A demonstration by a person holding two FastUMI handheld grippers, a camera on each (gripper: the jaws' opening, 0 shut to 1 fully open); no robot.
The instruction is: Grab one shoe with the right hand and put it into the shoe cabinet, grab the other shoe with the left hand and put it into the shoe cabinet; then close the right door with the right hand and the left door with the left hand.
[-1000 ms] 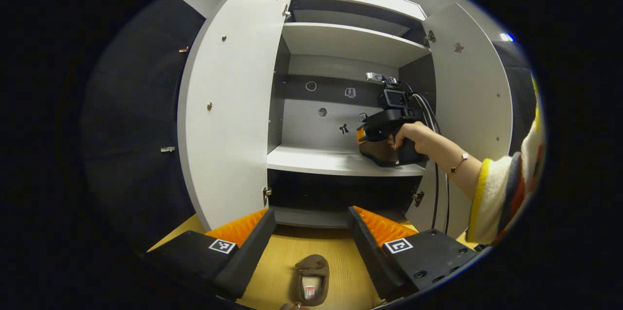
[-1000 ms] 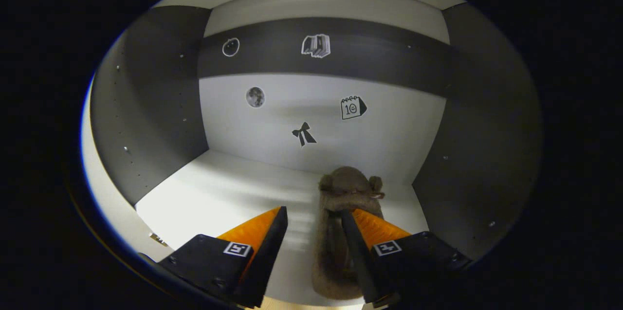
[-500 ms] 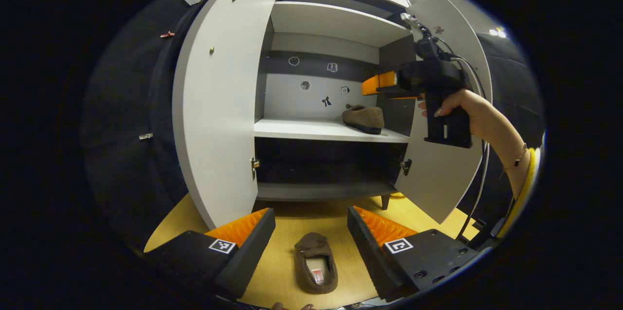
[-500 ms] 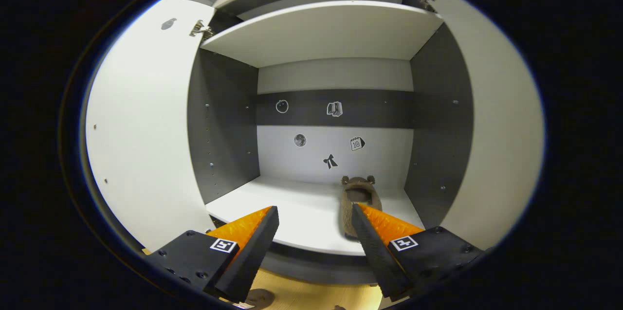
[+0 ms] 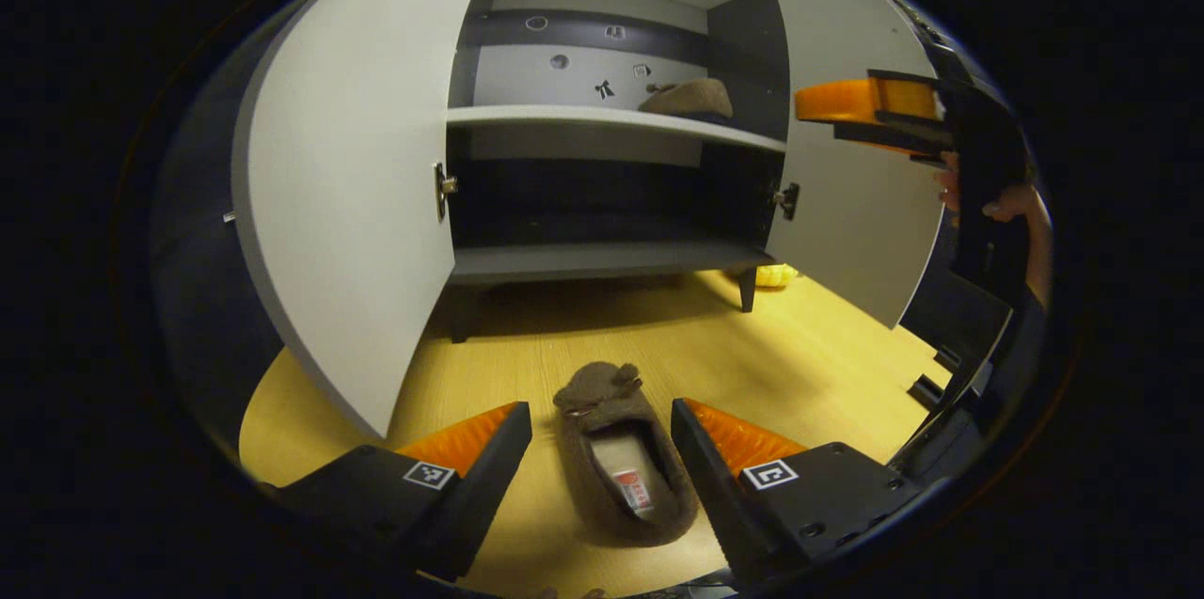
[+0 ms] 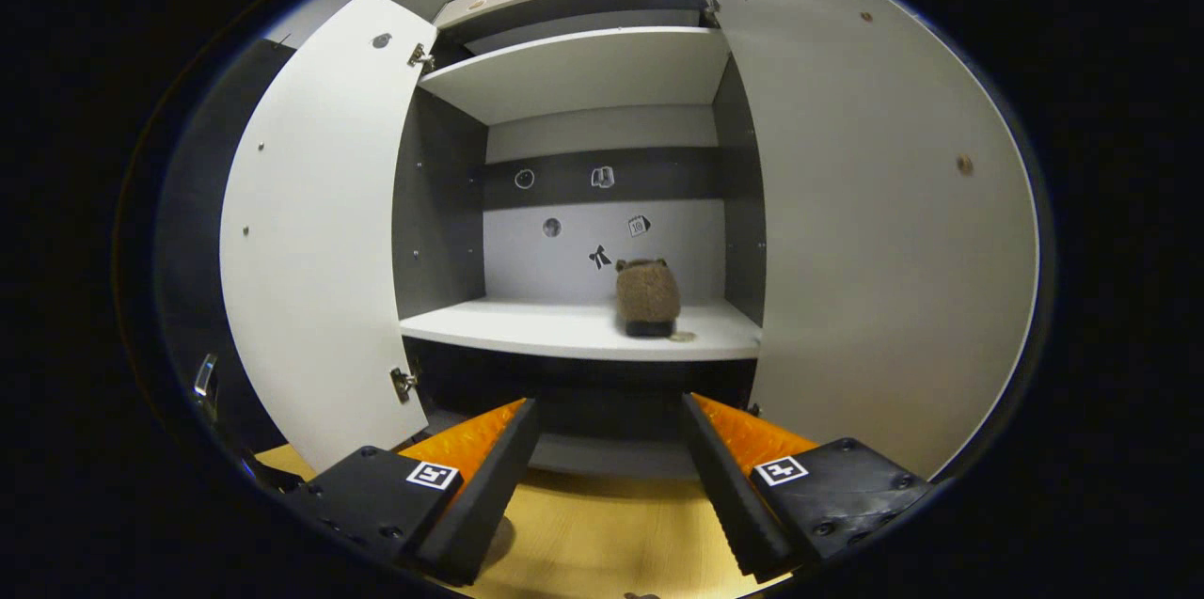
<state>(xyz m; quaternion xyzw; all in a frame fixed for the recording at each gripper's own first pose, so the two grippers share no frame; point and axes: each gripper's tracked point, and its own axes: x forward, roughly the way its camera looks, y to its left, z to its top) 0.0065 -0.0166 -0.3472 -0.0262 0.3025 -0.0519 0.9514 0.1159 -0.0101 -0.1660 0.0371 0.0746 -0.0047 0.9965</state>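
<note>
A brown fuzzy shoe [image 5: 623, 458] lies on the wooden floor, toe toward the cabinet. My left gripper [image 5: 602, 420] is open, its fingers on either side of the shoe without touching it. The other brown shoe [image 6: 647, 295] [image 5: 687, 98] rests on the right side of the cabinet's middle shelf [image 6: 527, 329]. My right gripper [image 6: 609, 416] is open and holds nothing, hanging in front of the cabinet and back from the shelf. In the left gripper view the right gripper [image 5: 861, 105] shows at the upper right, held by a hand [image 5: 1011, 204]. Both cabinet doors stand open.
The left door [image 5: 357, 176] [image 6: 320, 223] swings out over the floor close to the shoe. The right door [image 5: 856, 195] [image 6: 875, 232] stands open beside my right gripper. A lower shelf [image 5: 602, 259] sits above the wooden floor [image 5: 828, 373]. Something small and yellow [image 5: 776, 275] lies by a cabinet leg.
My left gripper has dropped and moved in, so the floor shoe now lies between its fingers. My right gripper has pulled back out of the cabinet, leaving its shoe on the shelf.
</note>
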